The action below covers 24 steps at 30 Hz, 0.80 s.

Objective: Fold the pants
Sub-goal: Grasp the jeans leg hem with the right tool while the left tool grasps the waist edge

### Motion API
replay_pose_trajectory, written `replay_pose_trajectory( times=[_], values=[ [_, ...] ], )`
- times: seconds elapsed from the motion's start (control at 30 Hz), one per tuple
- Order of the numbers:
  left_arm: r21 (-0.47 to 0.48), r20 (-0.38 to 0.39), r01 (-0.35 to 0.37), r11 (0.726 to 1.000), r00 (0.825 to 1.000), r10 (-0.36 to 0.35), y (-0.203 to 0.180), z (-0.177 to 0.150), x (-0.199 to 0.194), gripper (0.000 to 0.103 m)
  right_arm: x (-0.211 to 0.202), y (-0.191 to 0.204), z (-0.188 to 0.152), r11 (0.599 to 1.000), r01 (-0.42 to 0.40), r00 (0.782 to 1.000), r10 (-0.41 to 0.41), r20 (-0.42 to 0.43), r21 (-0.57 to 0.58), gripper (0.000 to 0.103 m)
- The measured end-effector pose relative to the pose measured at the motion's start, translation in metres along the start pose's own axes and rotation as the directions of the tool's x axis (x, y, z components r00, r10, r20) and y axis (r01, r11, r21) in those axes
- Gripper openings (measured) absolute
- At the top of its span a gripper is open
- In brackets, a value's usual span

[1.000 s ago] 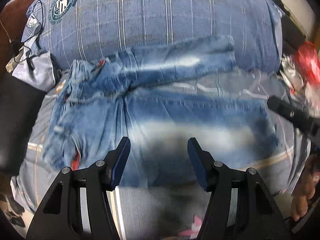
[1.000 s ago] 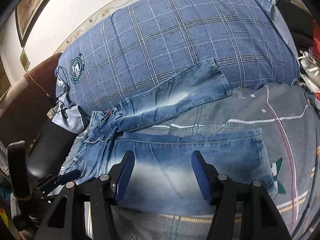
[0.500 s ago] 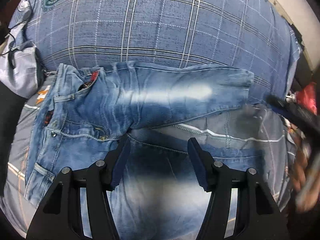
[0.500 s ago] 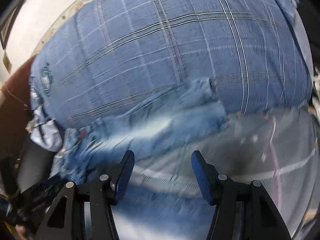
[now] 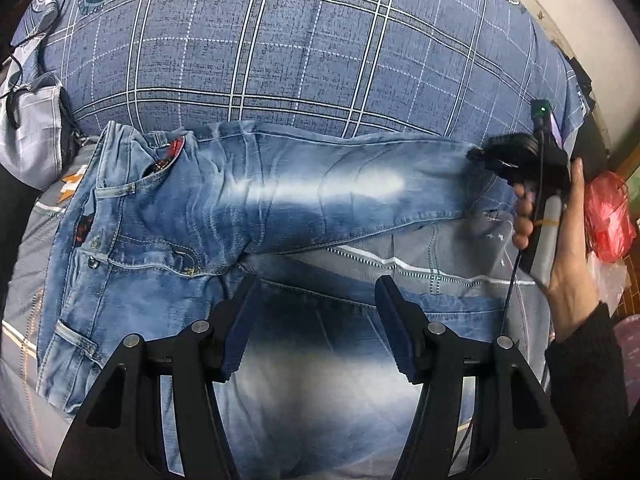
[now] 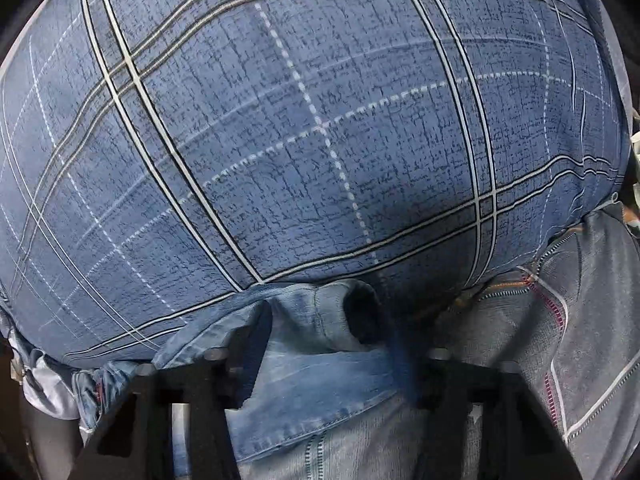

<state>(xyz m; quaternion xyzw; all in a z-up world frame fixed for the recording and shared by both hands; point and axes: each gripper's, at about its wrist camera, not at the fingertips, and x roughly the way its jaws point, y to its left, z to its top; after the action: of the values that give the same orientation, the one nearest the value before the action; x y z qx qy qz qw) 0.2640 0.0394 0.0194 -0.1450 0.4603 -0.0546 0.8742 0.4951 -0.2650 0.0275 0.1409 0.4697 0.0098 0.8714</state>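
Faded blue jeans lie spread on a bed, waistband at the left, the two legs running right. My left gripper is open and empty, hovering over the near leg just below the crotch. In the left wrist view my right gripper sits at the hem of the far leg. In the right wrist view that hem is bunched between the gripper's blurred fingers, which have the cuff pushed up between them; how far the jaws stand closed is unclear.
A large blue plaid pillow bulges right behind the far leg. The grey patterned bedsheet shows between the legs. A red plastic bag lies at the right edge, and a grey pouch with cables at the left.
Both grippers moved forward over the jeans. My right gripper travelled to the far leg's hem and now has the cuff between its fingers. My left gripper stayed open.
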Motion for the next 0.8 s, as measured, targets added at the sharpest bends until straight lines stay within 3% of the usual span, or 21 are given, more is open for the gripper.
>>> replay_pose_trajectory(
  times=[0.13,0.23,0.33,0.43,0.67,0.8],
  values=[
    [-0.01,0.006,0.037,0.999,0.999,-0.037,0.001,0.001,-0.001,0.059,-0.028,0.01,-0.023,0.998,0.0,0.997,0.005,0.073,-0.07,0.008],
    [-0.033,0.017,0.083,0.996,0.996,-0.083,0.002,0.001,-0.004,0.059,-0.071,0.008,-0.053,0.991,-0.087,0.989,0.098,0.111,-0.1,0.008],
    [-0.051,0.009,0.13,0.99,0.992,-0.129,0.001,0.001,-0.004,0.059,-0.12,0.0,-0.102,0.971,-0.201,0.968,0.217,0.128,-0.13,0.008],
    [-0.07,-0.012,0.192,0.979,0.981,-0.194,-0.001,-0.001,0.001,0.059,-0.142,-0.011,-0.139,0.949,-0.287,0.946,0.302,0.116,-0.133,0.007],
    [-0.152,-0.079,0.239,0.959,0.964,-0.253,-0.007,0.009,0.033,0.059,-0.131,-0.021,-0.204,0.924,-0.332,0.941,0.339,0.001,-0.188,0.006],
    [-0.223,-0.112,0.216,0.951,0.963,-0.245,-0.005,0.032,0.06,0.059,-0.123,-0.03,-0.215,0.918,-0.336,0.941,0.336,-0.04,-0.208,0.005]
  ],
)
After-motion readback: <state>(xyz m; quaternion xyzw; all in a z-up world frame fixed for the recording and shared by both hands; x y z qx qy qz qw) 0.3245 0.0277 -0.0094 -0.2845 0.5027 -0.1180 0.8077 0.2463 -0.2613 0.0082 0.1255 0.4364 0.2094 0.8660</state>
